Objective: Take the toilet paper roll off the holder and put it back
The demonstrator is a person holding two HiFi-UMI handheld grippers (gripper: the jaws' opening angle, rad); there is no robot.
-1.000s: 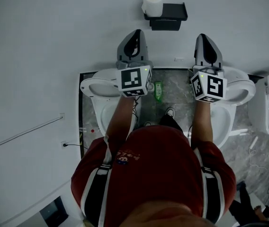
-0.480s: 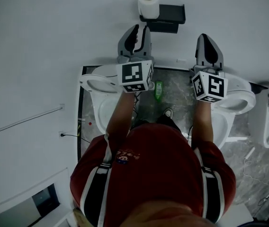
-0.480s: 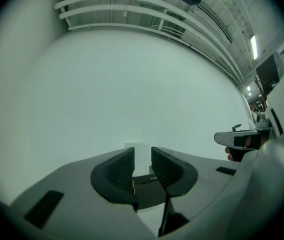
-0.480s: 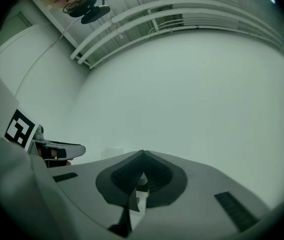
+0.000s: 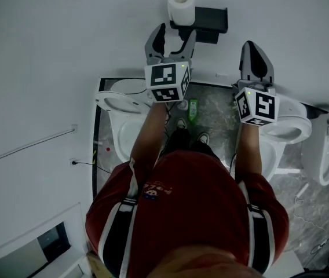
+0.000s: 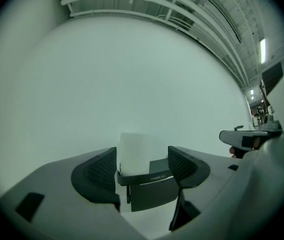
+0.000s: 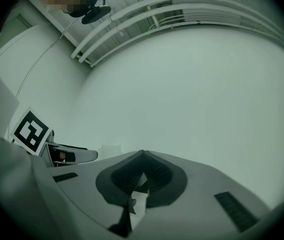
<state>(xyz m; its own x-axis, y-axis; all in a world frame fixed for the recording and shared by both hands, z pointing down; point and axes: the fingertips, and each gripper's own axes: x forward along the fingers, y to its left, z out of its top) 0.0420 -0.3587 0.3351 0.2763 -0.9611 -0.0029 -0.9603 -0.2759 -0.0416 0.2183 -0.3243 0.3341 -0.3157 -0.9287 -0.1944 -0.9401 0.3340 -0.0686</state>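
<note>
Facing the toilet paper roll (image 5: 181, 6) on its holder (image 5: 211, 19), the left tongs (image 5: 175, 32) had just been opening, empty. The right tongs (image 5: 254, 46) were closed, empty.

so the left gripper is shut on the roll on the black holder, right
No, the left gripper is open: its jaws have just been opening, short of the roll, with nothing between them, as the left gripper view shows. The roll is on the black holder.

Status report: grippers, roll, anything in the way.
Left gripper open, jaws just opened, nothing gripped. Right gripper shut, empty. Toilet paper roll upright on holder, ahead of left jaws, untouched. Nothing in the way.
</note>
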